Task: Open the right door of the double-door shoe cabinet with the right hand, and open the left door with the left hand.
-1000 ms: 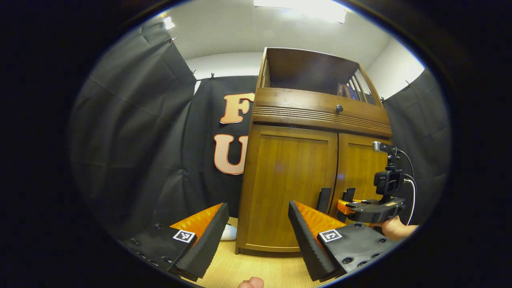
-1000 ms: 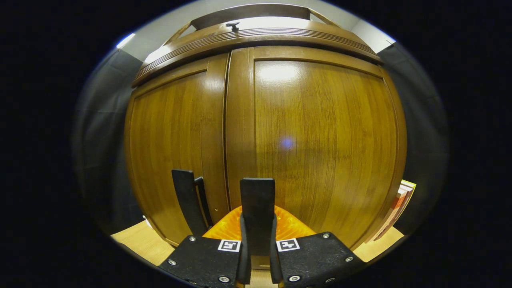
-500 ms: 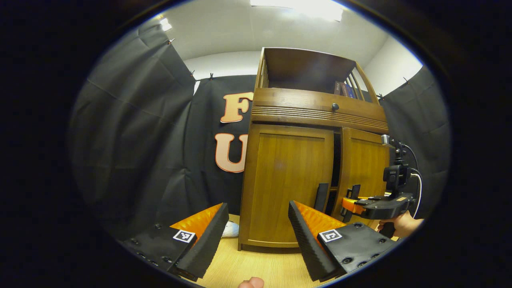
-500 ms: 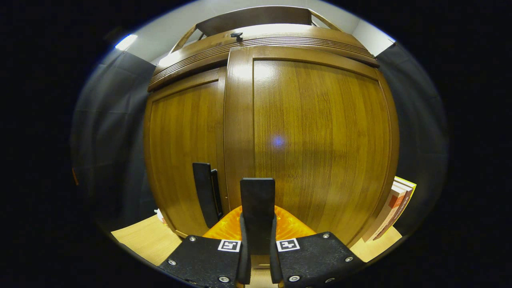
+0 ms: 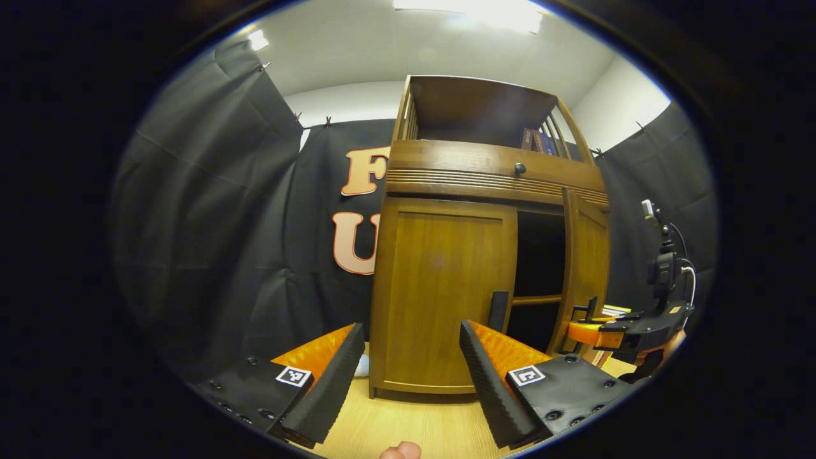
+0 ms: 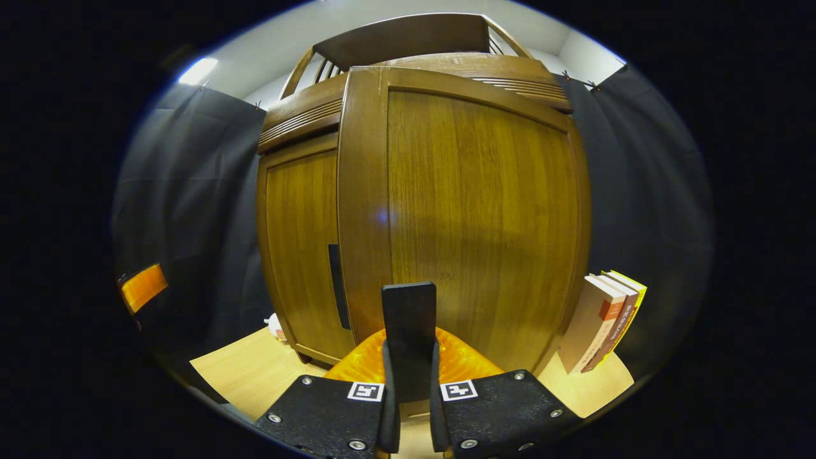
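Observation:
The wooden shoe cabinet (image 5: 472, 185) stands ahead in the left gripper view. Its left door (image 5: 440, 293) is closed, with a black vertical handle (image 5: 498, 311) at its inner edge. The right door (image 5: 590, 255) is swung well outward, baring the dark inside (image 5: 539, 268) and a shelf bar. My left gripper (image 5: 411, 328) is open and empty, short of the left door. My right gripper (image 5: 577, 325) is at the right door's edge. In the right gripper view, that gripper (image 6: 410, 350) is shut on the right door's black handle (image 6: 408, 312), with the right door (image 6: 472, 217) close in front.
Books (image 6: 605, 319) lean against the cabinet's right side on the wooden floor (image 5: 408, 421). A small white object (image 5: 362, 366) lies at the cabinet's left foot. Above the doors are a drawer with a knob (image 5: 520, 168) and an open shelf. Black cloth surrounds the booth.
The right door has swung from closed to wide open, pulled by my right gripper, which moved right and back. My left gripper stayed open and barely shifted.

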